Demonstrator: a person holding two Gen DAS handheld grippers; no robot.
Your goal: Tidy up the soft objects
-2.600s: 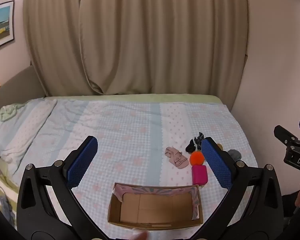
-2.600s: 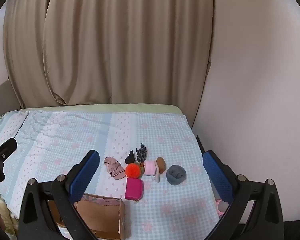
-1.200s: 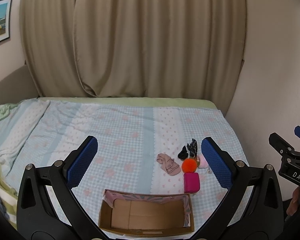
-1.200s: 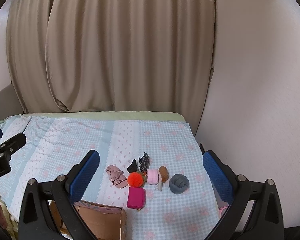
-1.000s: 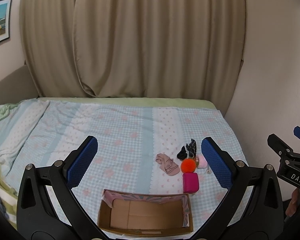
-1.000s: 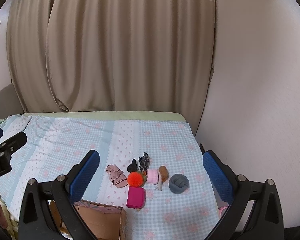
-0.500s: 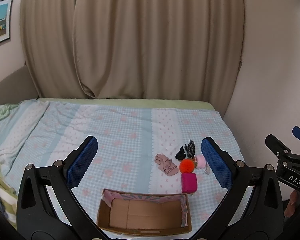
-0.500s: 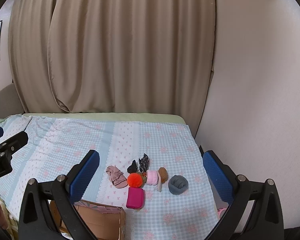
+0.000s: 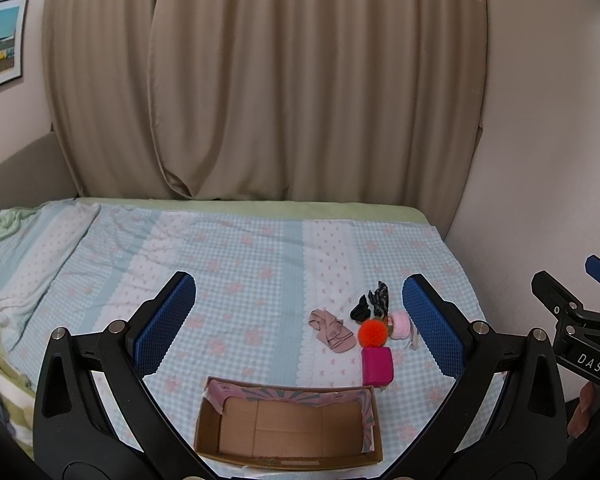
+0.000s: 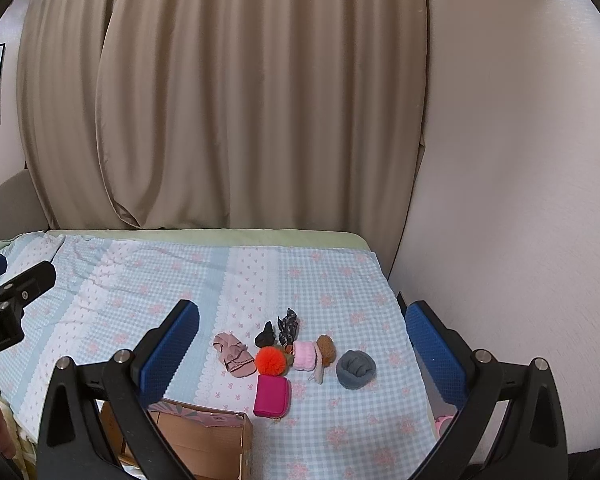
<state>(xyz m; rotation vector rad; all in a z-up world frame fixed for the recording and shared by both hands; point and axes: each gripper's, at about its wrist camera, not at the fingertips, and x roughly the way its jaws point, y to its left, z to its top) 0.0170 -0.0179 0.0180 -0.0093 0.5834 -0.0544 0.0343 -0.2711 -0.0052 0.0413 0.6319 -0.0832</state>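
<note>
An empty cardboard box (image 9: 288,424) sits at the near edge of the bed; its corner shows in the right wrist view (image 10: 204,436). A cluster of soft objects lies beyond it to the right: a pink sock (image 10: 234,354), an orange pom-pom (image 10: 271,360), a magenta pouch (image 10: 272,395), black scrunchies (image 10: 280,330), a pink roll (image 10: 304,355), a brown fuzzy piece (image 10: 326,348) and a grey rolled sock (image 10: 356,369). My left gripper (image 9: 296,324) is open and empty above the box. My right gripper (image 10: 300,344) is open and empty, high above the cluster.
The bed has a blue checked sheet (image 9: 240,264) against beige curtains (image 9: 260,80) at the back and a wall (image 10: 520,200) on the right. Rumpled bedding (image 9: 4,240) lies at the left. A picture (image 9: 0,48) hangs on the left wall.
Both grippers have drawn slightly back and up, so the box and the cluster sit a little lower and smaller in view. Both stay open and empty.
</note>
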